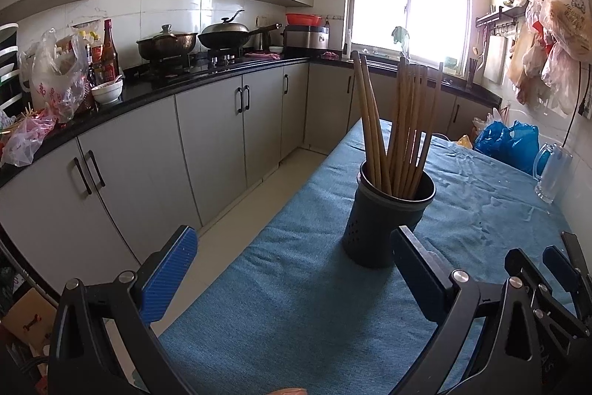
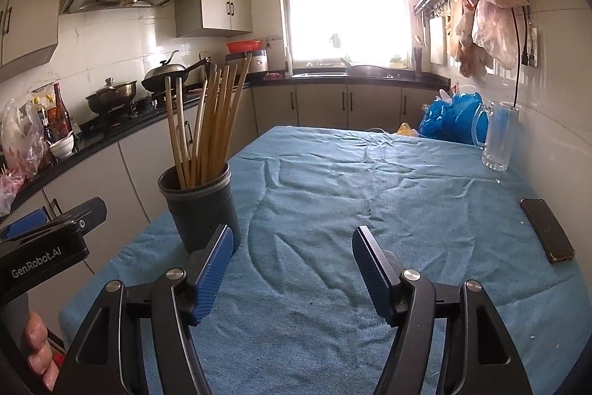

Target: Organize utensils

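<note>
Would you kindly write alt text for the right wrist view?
The open right gripper hovers empty over a blue tablecloth, with a dark holder of wooden chopsticks to its left. A phone and glass mug sit at right.

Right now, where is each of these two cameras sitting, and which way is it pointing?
Left wrist view: sits on the left tool, looking along the blue-clothed table toward the window; its open fingers and the right tool's tip show.
Right wrist view: sits on the right tool, facing the same way; its open fingers, the left tool and fingertips show.
Both share the dark cup of chopsticks.
</note>
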Motion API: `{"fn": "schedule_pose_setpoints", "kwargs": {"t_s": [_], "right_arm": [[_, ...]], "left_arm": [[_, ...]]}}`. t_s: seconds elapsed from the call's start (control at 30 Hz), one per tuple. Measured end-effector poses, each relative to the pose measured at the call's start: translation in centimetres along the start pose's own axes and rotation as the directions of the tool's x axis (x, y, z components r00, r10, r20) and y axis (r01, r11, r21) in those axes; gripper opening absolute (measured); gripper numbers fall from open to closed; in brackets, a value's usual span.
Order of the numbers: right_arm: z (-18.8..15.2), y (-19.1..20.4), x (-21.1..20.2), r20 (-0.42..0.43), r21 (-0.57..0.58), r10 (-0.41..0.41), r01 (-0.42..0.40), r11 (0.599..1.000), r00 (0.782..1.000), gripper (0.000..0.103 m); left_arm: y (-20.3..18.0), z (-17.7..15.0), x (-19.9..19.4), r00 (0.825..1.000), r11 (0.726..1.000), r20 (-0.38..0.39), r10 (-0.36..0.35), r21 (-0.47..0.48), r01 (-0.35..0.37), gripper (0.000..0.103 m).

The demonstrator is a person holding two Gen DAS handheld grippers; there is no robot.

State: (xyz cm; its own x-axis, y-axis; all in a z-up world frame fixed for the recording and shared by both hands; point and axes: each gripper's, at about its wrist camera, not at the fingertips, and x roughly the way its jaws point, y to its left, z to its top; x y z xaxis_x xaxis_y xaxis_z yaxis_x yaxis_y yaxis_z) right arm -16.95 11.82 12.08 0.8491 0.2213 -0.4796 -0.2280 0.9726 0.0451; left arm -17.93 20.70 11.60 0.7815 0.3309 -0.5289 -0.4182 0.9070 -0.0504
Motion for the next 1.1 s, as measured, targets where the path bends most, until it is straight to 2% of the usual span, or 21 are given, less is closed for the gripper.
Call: {"fn": "schedule_pose_setpoints", "kwargs": {"t_s": [1.1], "right_arm": [[-0.30, 0.81, -0.37, 0.018, -0.029, -0.005, 0.006, 1.000, 1.000, 0.077]], "left_arm": [[0.20, -0.78, 0.33, 1.000, 1.000, -0.017, 0.010, -0.014, -0.010, 0.103]]}}
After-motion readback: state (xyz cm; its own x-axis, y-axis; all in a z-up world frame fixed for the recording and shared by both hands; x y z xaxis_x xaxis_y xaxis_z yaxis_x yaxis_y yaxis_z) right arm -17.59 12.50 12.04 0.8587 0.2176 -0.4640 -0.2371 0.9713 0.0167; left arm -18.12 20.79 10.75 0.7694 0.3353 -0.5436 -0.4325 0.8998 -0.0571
